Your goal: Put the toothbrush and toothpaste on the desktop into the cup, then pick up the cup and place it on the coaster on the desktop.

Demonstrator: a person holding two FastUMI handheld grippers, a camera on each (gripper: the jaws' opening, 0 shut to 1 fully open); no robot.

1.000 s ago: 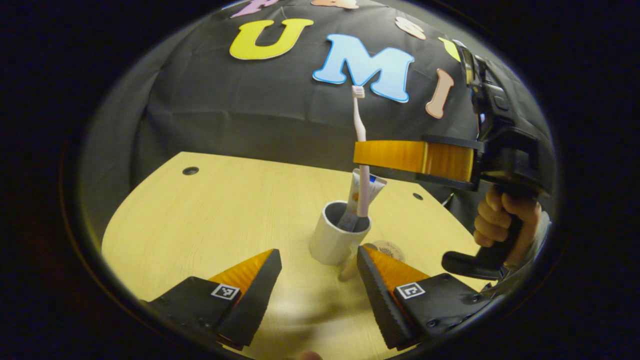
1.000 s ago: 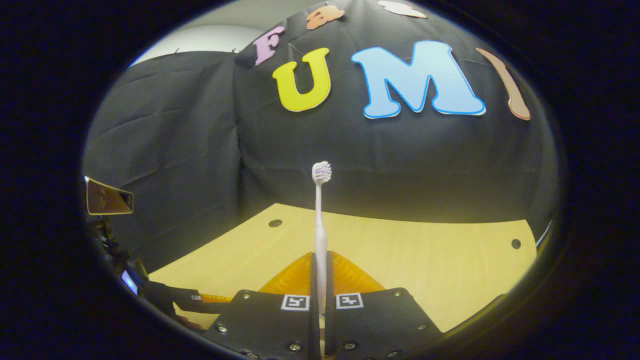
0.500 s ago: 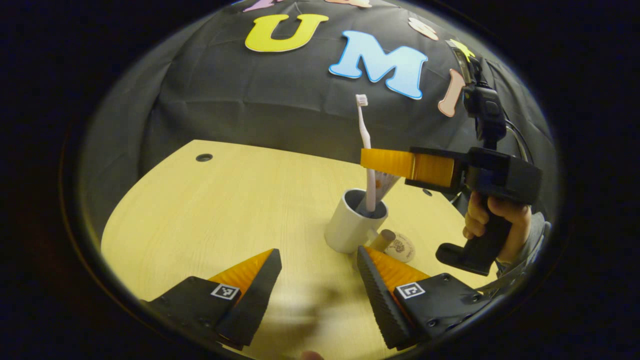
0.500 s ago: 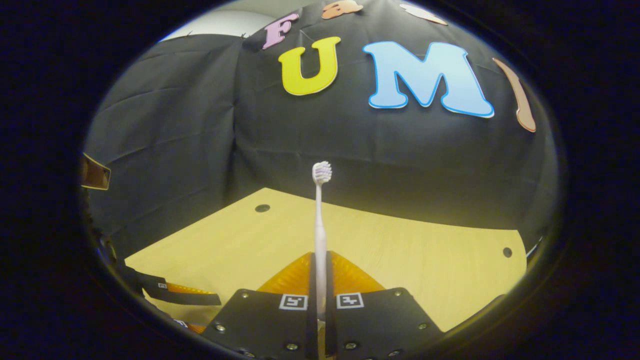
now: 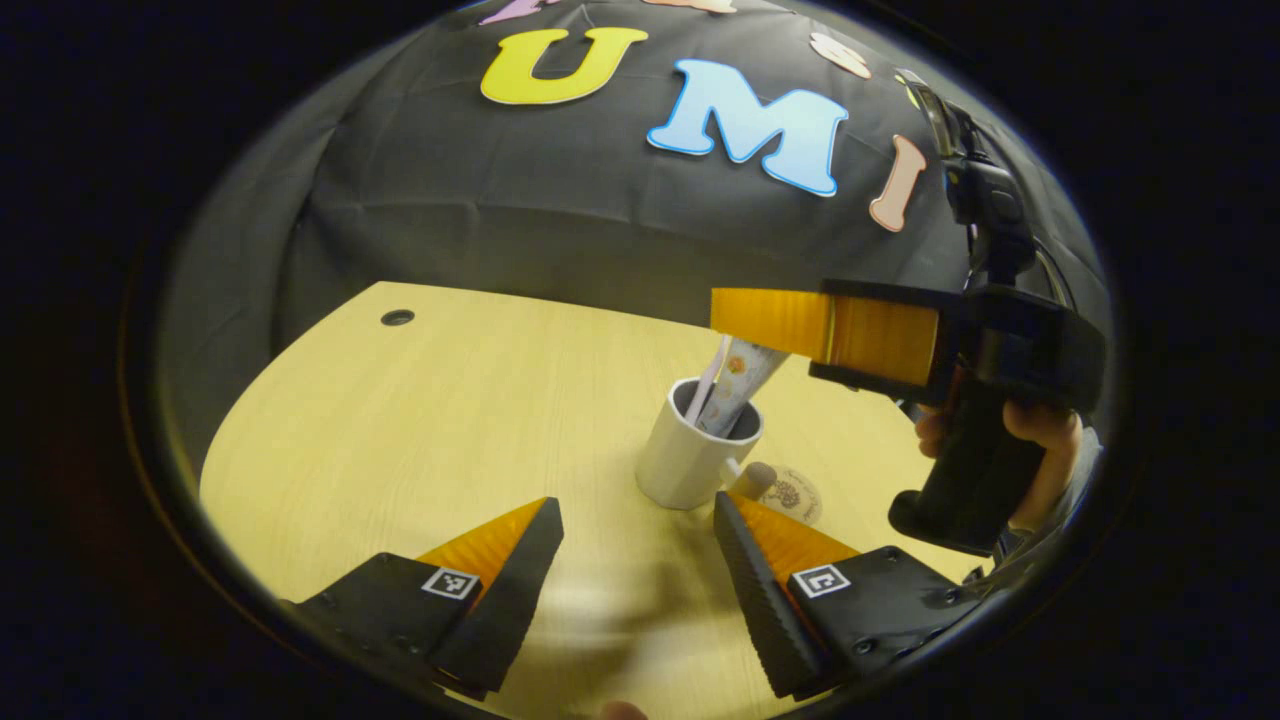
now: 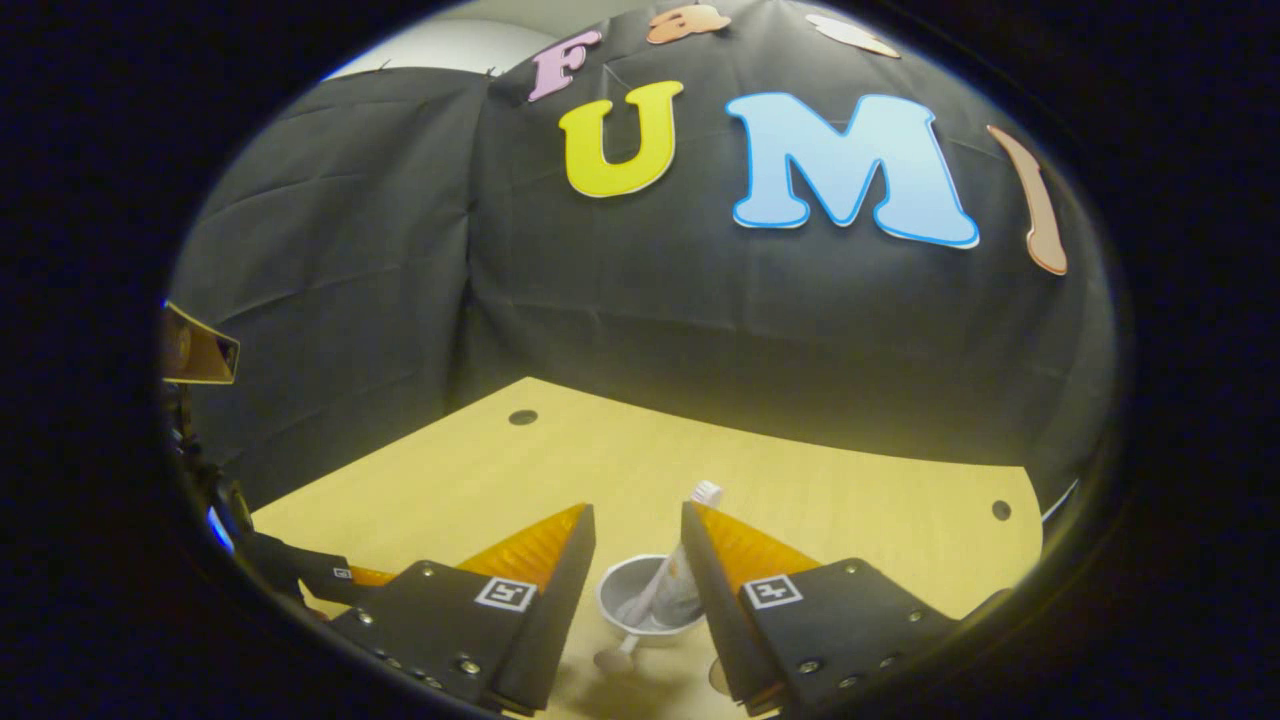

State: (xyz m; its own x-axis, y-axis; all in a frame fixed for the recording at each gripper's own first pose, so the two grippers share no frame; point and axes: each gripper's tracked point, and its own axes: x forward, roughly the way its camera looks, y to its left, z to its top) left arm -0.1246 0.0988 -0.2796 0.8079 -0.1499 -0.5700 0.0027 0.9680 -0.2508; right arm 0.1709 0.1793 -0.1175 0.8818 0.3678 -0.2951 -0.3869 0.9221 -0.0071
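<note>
A white cup (image 5: 690, 455) stands on the wooden desktop (image 5: 420, 430), its handle toward me, with the toothpaste tube (image 5: 742, 372) and the pale pink toothbrush (image 5: 706, 382) leaning inside it. The round coaster (image 5: 796, 496) lies just right of the cup. My left gripper (image 5: 635, 512) is open, low over the desktop in front of the cup. Directly above the cup hangs the right gripper (image 5: 762, 320). In the right gripper view it (image 6: 635, 515) is open, with the cup (image 6: 640, 612) below its gap and the toothbrush (image 6: 660, 580) free of both fingers.
A hand (image 5: 1040, 440) holds the right gripper's grip at the right side. The desktop has small round holes (image 5: 397, 317) near its far edge, and the black cloth wall rises behind it. The left gripper (image 6: 300, 580) shows low at the left in the right gripper view.
The right gripper has opened and let go of the toothbrush. The brush has dropped from upright between the fingers into the cup, where it leans beside the toothpaste.
</note>
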